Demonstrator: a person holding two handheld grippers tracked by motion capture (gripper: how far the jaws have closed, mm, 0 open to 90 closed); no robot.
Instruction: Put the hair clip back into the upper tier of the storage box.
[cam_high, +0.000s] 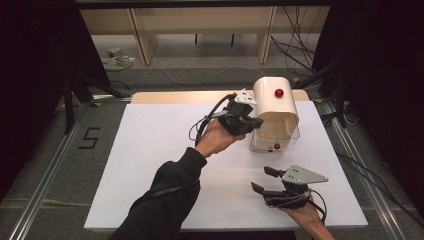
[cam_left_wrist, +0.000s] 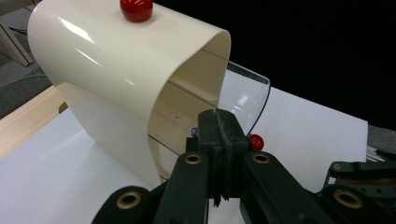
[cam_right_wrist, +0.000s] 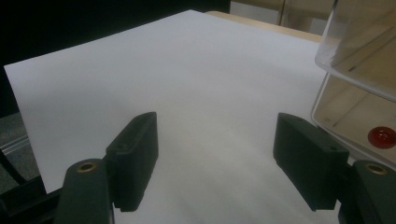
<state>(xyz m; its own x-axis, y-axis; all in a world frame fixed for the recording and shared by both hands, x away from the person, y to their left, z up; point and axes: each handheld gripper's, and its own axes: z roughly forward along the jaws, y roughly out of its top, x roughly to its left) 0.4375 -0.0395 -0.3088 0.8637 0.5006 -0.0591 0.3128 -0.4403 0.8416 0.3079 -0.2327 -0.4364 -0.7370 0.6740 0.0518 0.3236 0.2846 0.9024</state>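
Centrally, the left gripper (cam_high: 252, 121) sat closed and empty beside the cream box (cam_high: 275, 107); lower right, the right gripper (cam_high: 264, 179) stood open.

White table (cam_high: 150, 150); behind it wooden shelf legs (cam_high: 140, 45), loose cables (cam_high: 295, 45), small device (cam_high: 116, 52) on floor.

Light falls from overhead onto the white tabletop (cam_high: 150, 150), which reads bright and even while the surroundings left and right sink into black. Streaks of glare run across the cream bread bin (cam_left_wrist: 107, 70) cover in the left gripper view. The right gripper view is soft and hazy, with faint shadows under the jaws.
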